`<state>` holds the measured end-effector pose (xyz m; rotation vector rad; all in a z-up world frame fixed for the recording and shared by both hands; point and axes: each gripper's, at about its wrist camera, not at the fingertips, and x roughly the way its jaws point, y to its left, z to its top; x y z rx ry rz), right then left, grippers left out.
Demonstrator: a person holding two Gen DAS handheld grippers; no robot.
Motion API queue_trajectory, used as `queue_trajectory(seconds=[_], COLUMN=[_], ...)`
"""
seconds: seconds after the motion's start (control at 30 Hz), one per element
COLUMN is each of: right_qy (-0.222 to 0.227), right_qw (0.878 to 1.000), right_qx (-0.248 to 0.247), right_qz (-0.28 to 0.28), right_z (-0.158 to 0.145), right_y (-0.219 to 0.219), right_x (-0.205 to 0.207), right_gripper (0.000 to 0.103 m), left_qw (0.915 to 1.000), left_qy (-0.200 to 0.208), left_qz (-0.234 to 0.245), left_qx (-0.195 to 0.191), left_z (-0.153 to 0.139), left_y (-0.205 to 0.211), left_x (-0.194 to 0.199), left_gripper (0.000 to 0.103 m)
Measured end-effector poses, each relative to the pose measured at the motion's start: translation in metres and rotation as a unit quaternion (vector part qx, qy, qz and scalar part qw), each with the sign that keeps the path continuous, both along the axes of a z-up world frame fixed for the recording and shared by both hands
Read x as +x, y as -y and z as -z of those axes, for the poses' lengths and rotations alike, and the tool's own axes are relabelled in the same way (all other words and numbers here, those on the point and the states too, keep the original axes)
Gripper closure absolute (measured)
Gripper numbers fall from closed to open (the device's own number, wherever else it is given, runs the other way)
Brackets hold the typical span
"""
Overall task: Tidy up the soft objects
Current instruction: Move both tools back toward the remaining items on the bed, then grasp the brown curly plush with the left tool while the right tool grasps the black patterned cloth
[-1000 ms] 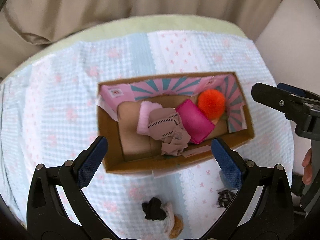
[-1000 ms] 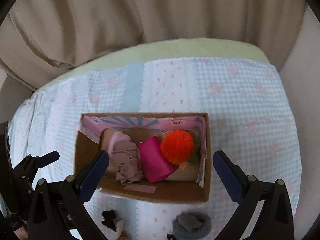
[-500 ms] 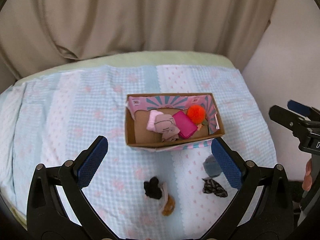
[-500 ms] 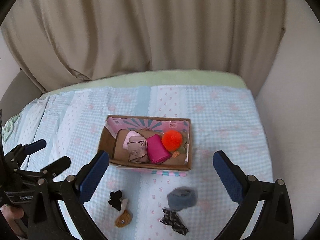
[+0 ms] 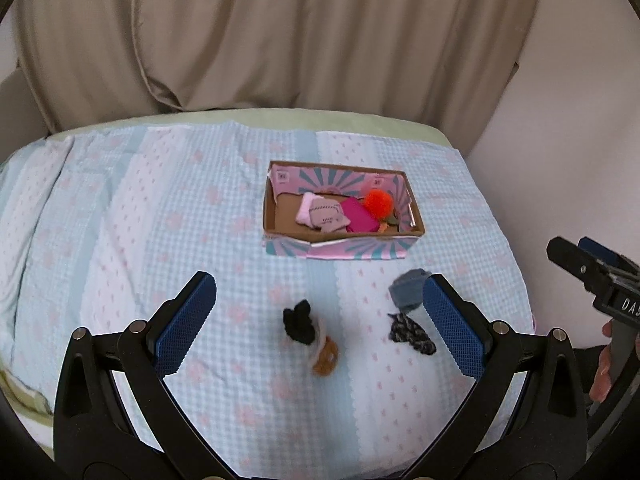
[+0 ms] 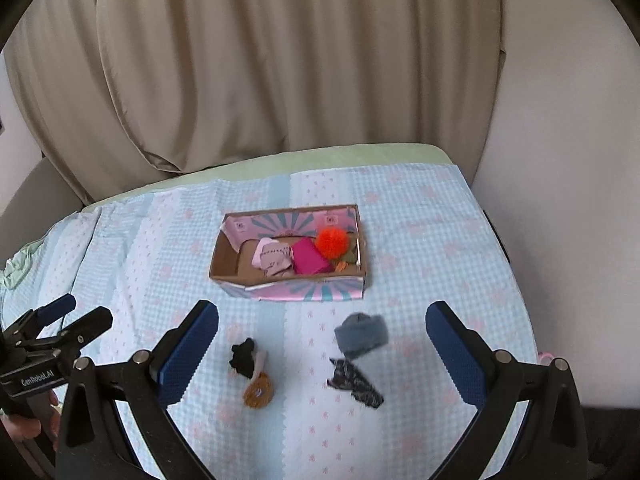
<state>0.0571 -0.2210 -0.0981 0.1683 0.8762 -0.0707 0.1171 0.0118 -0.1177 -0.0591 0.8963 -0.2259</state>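
Both grippers have pulled back from the box since 1 s ago; it looks smaller now & loose bits on the cloth have come into view. L gripper [image 5: 320,326]: jaws spread wide, nothing held. R gripper [image 6: 322,342]: same, wide open & empty. Nearest, betw the L fingers, black/brown soft piece [image 5: 310,336] on the checked blanket [image 5: 160,240]. At 3 o'clock of it, dark patterned scrap [image 5: 412,334]; just past that at 12, grey soft roll [image 5: 406,290], partly behind the R finger pad. Farther, at 12 o'clock, cardboard box [image 5: 344,248] w/ pink-teal print. Inside, L to R: pale pink cloth [image 5: 320,216], magenta piece [image 5: 360,218], orange pom-pom [image 5: 378,202] in the far-R corner. Beyond: green bed edge, then beige curtain [image 5: 280,40].
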Motion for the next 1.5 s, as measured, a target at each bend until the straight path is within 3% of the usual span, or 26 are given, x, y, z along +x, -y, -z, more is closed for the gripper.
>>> queue_trajectory(seconds=[0.33,0.53,0.73,0.83,1.07,1.33,1.47,1.5], right_qy=[0.017,-0.009,-0.033,-0.041,-0.058,-0.067,-0.070,-0.071], right_qw=[0.999,0.994,0.989,0.984,0.977,0.976,0.975,0.975], right_qx=[-0.004,-0.015,-0.001,-0.022,-0.030,-0.029,-0.029,-0.030], right_qz=[-0.046,-0.112,-0.144,-0.170,-0.204,-0.206,-0.208,-0.208], right_z=[0.014,0.050,0.109,0.140,0.224,0.304,0.327,0.331], right_y=[0.012,0.021,0.037,0.037,0.032,0.030,0.029,0.029], right_x=[-0.035,-0.031,-0.026,-0.023,-0.014,0.003,0.012,0.014], right_gripper=[0.000,0.000,0.000,0.000,0.000,0.001,0.005,0.005], left_qw=[0.9991,0.9969,0.9949,0.9936,0.9925,0.9927,0.9928,0.9928], left_qy=[0.028,0.030,0.007,0.001,-0.010,-0.028,-0.034,-0.036], left_qz=[-0.023,-0.073,-0.098,-0.110,-0.114,-0.102,-0.097,-0.096], left_qx=[-0.020,-0.009,0.022,0.026,0.042,0.057,0.062,0.061], left_z=[0.012,0.039,0.092,0.118,0.203,0.293,0.324,0.329], left_y=[0.015,0.041,0.070,0.075,0.081,0.085,0.083,0.083], left_x=[-0.054,-0.070,-0.071,-0.070,-0.053,-0.027,-0.014,-0.012], left_gripper=[0.000,0.000,0.000,0.000,0.003,0.018,0.023,0.029])
